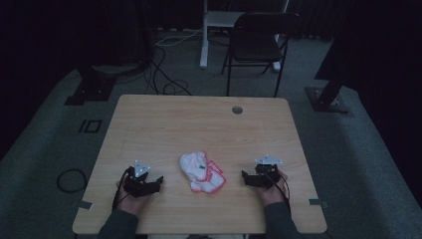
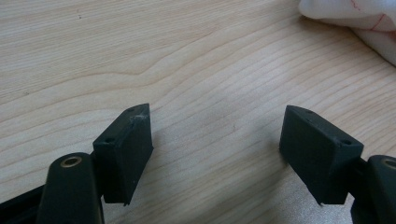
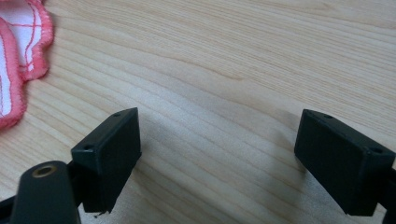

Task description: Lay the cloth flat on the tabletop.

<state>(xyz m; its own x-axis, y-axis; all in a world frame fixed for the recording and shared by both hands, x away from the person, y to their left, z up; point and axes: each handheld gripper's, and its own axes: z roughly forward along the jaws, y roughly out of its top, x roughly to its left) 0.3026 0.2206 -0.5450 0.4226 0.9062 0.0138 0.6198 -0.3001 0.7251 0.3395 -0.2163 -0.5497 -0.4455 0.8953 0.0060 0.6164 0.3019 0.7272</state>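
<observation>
Crumpled red-edged cloth (image 1: 201, 172), long axis diagonal, far-left to near-right, between tongs

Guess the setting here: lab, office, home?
Probably a lab or recording room: a bare wooden table on grey carpet, a folding chair, loose cables and dark stand bases around it. A cloth lies between the grippers.
</observation>
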